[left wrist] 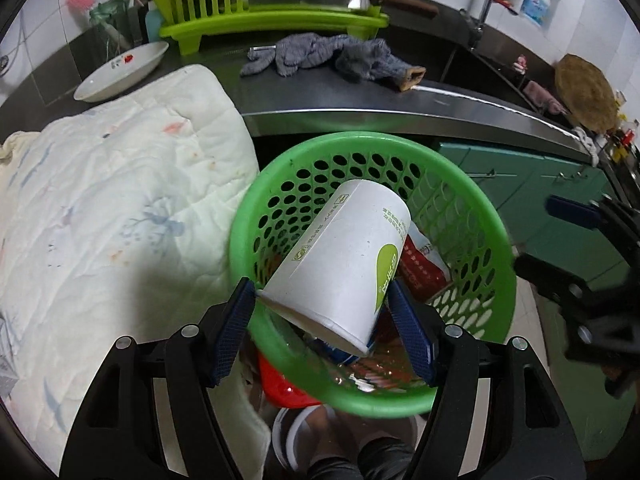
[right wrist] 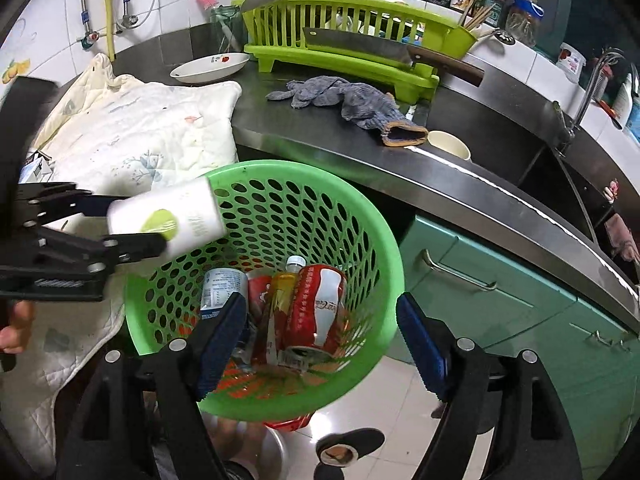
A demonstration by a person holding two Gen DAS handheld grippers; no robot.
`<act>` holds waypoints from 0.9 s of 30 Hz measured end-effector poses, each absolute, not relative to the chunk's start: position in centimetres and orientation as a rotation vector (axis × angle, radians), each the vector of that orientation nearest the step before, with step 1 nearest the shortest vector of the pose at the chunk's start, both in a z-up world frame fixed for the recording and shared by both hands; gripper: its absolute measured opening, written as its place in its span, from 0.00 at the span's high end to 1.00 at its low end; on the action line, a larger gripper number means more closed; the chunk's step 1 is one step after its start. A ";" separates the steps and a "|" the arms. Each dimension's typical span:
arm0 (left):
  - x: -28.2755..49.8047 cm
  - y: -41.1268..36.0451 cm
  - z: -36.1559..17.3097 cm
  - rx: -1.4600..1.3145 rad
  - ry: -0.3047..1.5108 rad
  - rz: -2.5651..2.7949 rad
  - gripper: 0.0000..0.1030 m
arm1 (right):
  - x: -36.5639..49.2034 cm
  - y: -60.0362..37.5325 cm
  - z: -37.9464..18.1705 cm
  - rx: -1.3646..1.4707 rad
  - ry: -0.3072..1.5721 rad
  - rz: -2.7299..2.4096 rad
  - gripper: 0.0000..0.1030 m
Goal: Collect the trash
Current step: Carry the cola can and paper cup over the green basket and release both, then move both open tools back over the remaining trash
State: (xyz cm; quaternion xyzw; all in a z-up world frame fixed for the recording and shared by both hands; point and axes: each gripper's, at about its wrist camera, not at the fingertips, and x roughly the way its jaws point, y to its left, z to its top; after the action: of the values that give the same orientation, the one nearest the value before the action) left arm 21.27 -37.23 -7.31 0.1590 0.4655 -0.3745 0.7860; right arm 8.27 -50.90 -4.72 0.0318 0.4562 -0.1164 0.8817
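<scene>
Here, label by label:

Left gripper: clamped on a white paper cup, its blue pads pressing the cup near the rim end on both sides. From the right wrist view the same gripper reaches in from the left with the cup lying sideways between its fingers.

Paper cup: white with a green mark, tilted, held over the near-left rim of the basket, not resting on anything inside.

Basket: green plastic, perforated walls, standing on the floor just in front of the steel counter. In the right wrist view its rim curves under the cup.

Trash in the basket: a red soda can, dented, lying against a yellow-capped bottle and a blue-and-white can.

Right gripper: fingers spread apart with nothing between them, hovering above the near side of the basket.

Counter: dark steel top, with a grey cloth beside a second paper cup.

Back of counter: lime dish rack with a cleaver laid along its front, and a white dish to its left.

Left side: a pale quilted blanket draped beside the basket.
</scene>
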 end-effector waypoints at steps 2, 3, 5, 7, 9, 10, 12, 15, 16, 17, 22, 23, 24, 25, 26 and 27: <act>21.6 -37.9 -7.7 0.335 1.014 -0.803 0.29 | 7.9 -51.0 -4.7 0.069 0.947 -0.243 0.27; 21.7 -38.1 -7.8 0.328 1.019 -0.802 0.29 | 7.8 -51.0 -4.7 0.072 0.947 -0.241 0.26; 22.1 -38.4 -8.0 0.304 1.028 -0.801 0.29 | 7.6 -51.0 -4.8 0.073 0.947 -0.240 0.26; 22.2 -38.6 -8.0 0.287 1.029 -0.807 0.26 | 7.4 -50.9 -4.8 0.073 0.949 -0.237 0.26; 22.1 -38.6 -7.9 0.272 1.019 -0.812 0.23 | 7.2 -50.7 -4.8 0.069 0.949 -0.237 0.26; 22.1 -38.5 -7.8 0.268 1.014 -0.811 0.23 | 7.1 -50.6 -4.8 0.068 0.949 -0.237 0.26; 22.0 -38.3 -7.8 0.265 1.014 -0.813 0.23 | 7.1 -50.4 -4.8 0.073 0.949 -0.230 0.26; 21.7 -37.4 -7.4 0.267 1.001 -0.805 0.23 | 7.1 -50.0 -4.6 0.073 0.944 -0.222 0.26; 21.6 -36.9 -7.1 0.264 0.995 -0.803 0.23 | 7.1 -49.7 -4.6 0.072 0.943 -0.218 0.26; 21.6 -36.6 -7.0 0.264 0.991 -0.800 0.23 | 7.2 -49.4 -4.5 0.070 0.941 -0.212 0.26; 21.4 -34.2 -5.8 0.259 0.967 -0.773 0.23 | 7.6 -47.9 -3.9 0.054 0.934 -0.190 0.26; 21.3 -33.7 -5.6 0.257 0.962 -0.768 0.23 | 7.6 -47.6 -3.8 0.049 0.931 -0.186 0.26; 21.3 -33.3 -5.4 0.256 0.958 -0.764 0.23 | 7.7 -47.4 -3.6 0.046 0.928 -0.183 0.26; 21.2 -32.8 -5.1 0.258 0.952 -0.757 0.23 | 7.7 -47.1 -3.4 0.043 0.926 -0.178 0.26; 21.2 -32.3 -5.0 0.258 0.947 -0.752 0.23 | 7.8 -46.7 -3.2 0.040 0.922 -0.170 0.26; 21.1 -31.8 -4.8 0.258 0.943 -0.749 0.23 | 8.0 -46.3 -3.0 0.036 0.918 -0.163 0.26</act>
State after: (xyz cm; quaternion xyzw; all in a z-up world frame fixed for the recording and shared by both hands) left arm 21.11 -31.84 -4.77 0.1208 0.4421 -0.3511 0.8165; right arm 7.97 -46.31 -2.99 0.0174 0.4427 -0.0785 0.8931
